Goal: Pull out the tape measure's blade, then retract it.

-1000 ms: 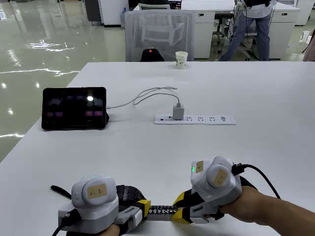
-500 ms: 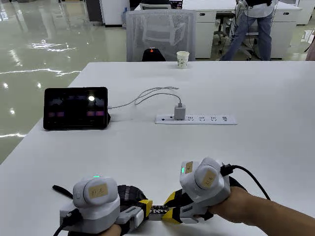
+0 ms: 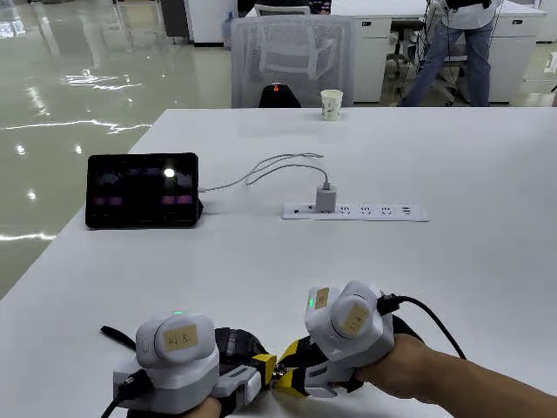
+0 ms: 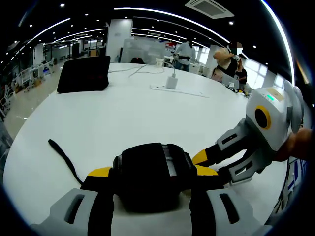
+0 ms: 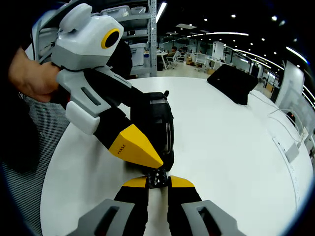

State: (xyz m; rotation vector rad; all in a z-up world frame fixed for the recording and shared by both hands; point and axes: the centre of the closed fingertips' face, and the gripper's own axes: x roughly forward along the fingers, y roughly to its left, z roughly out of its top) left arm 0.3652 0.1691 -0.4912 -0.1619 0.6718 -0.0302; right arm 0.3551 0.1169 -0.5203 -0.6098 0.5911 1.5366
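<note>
Black tape measure (image 4: pixel 147 169) sits clamped in the left gripper (image 3: pixel 258 369) at the desk's (image 3: pixel 392 270) near edge. The right gripper (image 3: pixel 291 376) pinches the blade (image 5: pixel 157 177) tip and it's way closer than a second ago, barely a sliver of blade left out. Further back: tablet (image 3: pixel 142 190) near the left edge, power strip (image 3: pixel 357 212) mid-desk, paper cup (image 3: pixel 331 104) at the far edge, can't see inside it

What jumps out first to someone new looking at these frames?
The two claws meeting nose to nose at the near edge of the table: the left claw clamps the black tape measure, the right claw pinches its blade tip, barely drawn out. Behind them, a dark tablet at left and a power strip mid-table.
</note>
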